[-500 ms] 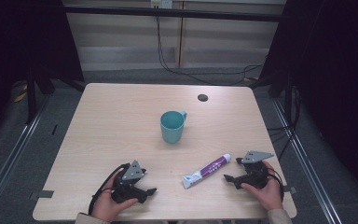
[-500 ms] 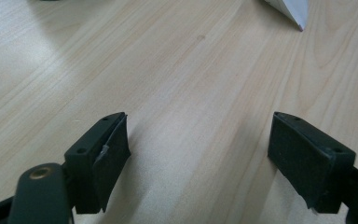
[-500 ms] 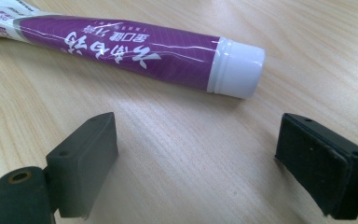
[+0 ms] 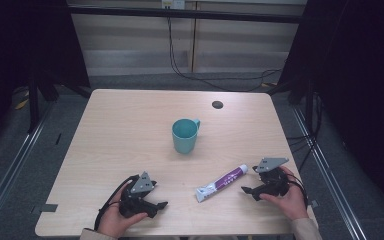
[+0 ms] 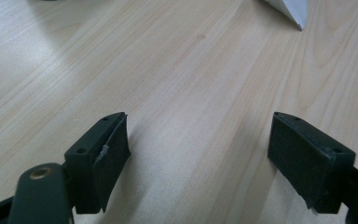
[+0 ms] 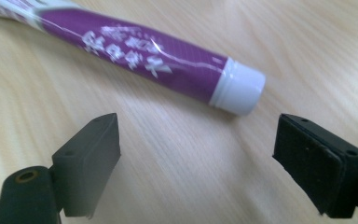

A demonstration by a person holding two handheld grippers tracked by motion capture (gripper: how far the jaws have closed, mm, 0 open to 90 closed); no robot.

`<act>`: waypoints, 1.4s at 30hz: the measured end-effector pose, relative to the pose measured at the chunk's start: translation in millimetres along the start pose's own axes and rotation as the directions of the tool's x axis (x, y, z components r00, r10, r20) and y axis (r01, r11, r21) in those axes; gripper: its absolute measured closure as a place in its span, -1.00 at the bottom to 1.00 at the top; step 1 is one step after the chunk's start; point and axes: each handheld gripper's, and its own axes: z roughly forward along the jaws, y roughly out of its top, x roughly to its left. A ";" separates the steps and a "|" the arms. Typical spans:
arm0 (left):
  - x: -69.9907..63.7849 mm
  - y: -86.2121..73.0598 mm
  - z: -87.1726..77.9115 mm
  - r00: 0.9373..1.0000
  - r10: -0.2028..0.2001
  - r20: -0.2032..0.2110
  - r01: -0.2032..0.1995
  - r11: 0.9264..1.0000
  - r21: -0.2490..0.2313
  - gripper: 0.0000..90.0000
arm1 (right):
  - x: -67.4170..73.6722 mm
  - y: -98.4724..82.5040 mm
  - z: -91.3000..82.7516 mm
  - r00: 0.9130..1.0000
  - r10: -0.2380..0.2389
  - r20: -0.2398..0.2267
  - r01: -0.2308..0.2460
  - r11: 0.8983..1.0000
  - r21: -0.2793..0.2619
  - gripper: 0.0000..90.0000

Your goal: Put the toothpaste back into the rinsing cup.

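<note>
While both pairs of jaws stand wide apart and hold nothing, the right gripper (image 6: pixel 196 158) is the one near something to take: its own view looks over the two black jaws at the purple tube (image 6: pixel 135 56), which lies flat on the table (image 4: pixel 130 130) just in front of them, its white cap (image 6: pixel 238 86) toward the gripper. I judge that this tube is light and soft, so a hard squeeze on the body may dent it or press paste toward the cap. The stiff shoulder just behind the cap seems the better place to hold; the glossy skin may slip. Further out, the left gripper (image 4: pixel 152 205) rests low on the wood, near the flat crimped end. Each hand (image 4: pixel 287 197) lies at the near edge. A teal mug (image 4: pixel 184 135) stands upright well beyond, at the middle.
</note>
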 end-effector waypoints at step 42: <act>0.0 -0.2 -0.3 1.000 -0.001 -0.001 0.001 1.000 0.001 -0.55 | 40.0 90.4 42.5 0.898 -0.382 -0.217 0.421 0.890 0.175 -0.57</act>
